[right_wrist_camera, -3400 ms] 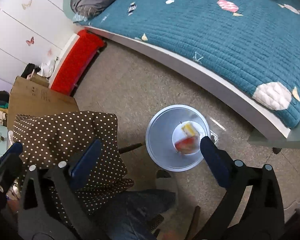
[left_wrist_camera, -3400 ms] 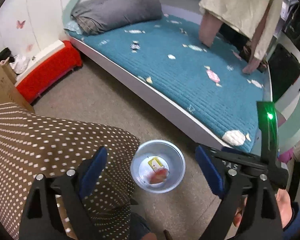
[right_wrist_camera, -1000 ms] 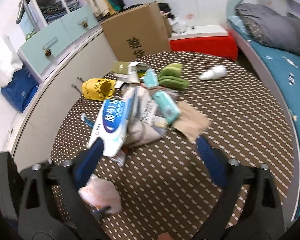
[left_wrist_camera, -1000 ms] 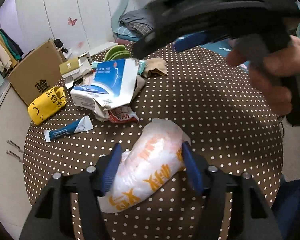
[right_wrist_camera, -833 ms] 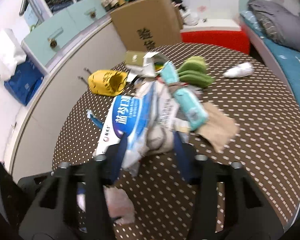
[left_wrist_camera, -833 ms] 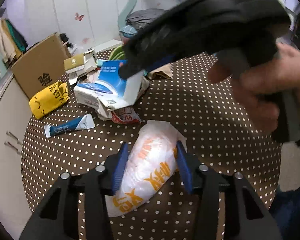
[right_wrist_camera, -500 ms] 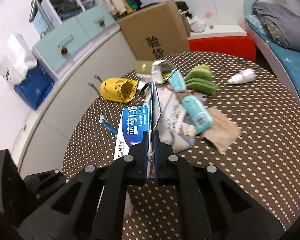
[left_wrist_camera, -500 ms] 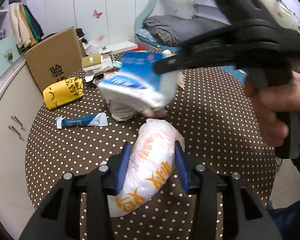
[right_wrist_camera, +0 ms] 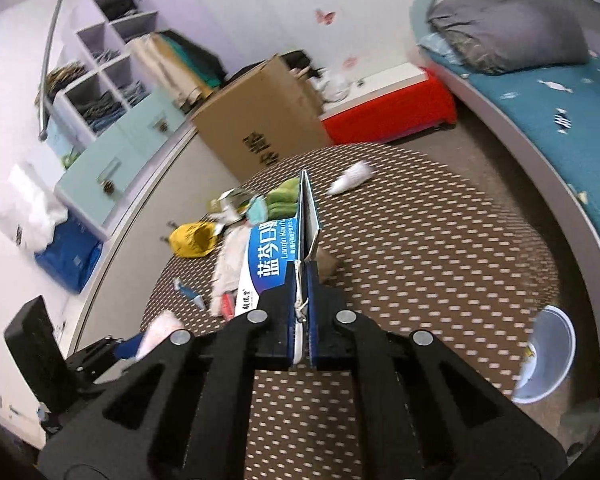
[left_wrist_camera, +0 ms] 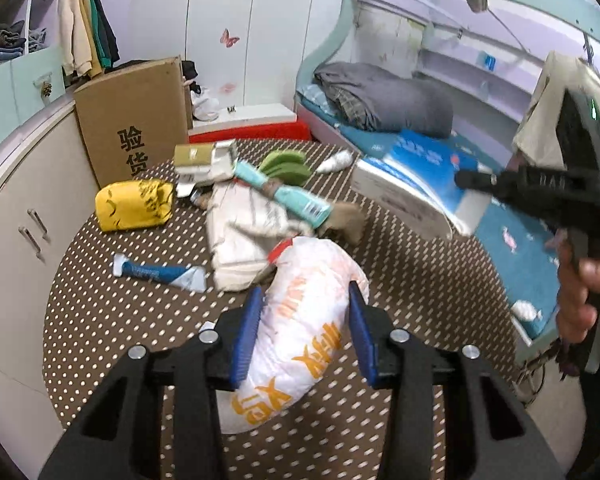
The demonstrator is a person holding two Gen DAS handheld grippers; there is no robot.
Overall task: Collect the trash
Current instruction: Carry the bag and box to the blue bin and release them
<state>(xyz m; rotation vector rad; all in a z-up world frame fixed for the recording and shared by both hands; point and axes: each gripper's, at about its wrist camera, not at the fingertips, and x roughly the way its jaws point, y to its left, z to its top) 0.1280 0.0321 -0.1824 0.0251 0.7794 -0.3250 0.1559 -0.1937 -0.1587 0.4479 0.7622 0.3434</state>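
Observation:
A white plastic bag with orange print (left_wrist_camera: pixel 300 320) sits between the blue pads of my left gripper (left_wrist_camera: pixel 304 334), which press on both its sides just above the dotted brown table (left_wrist_camera: pixel 412 288). My right gripper (right_wrist_camera: pixel 302 300) is shut on a flap of a flattened blue-and-white carton (right_wrist_camera: pixel 270 260) and holds it in the air. In the left wrist view that carton (left_wrist_camera: pixel 416 180) hangs off the table's right side, over the bed. A pale bin (right_wrist_camera: pixel 548 360) stands on the floor at the table's right.
Left on the table are a yellow bag (left_wrist_camera: pixel 134 204), a blue tube (left_wrist_camera: pixel 156 272), crumpled white paper (left_wrist_camera: pixel 244 236), a teal packet (left_wrist_camera: pixel 288 196) and green pieces (left_wrist_camera: pixel 284 166). A cardboard box (left_wrist_camera: pixel 136 120) stands behind; the teal bed (right_wrist_camera: pixel 560 128) runs along the right.
My right gripper shut on the carton, lifted it off the pile and swung it right. My left gripper narrowed onto the white bag and rose a little.

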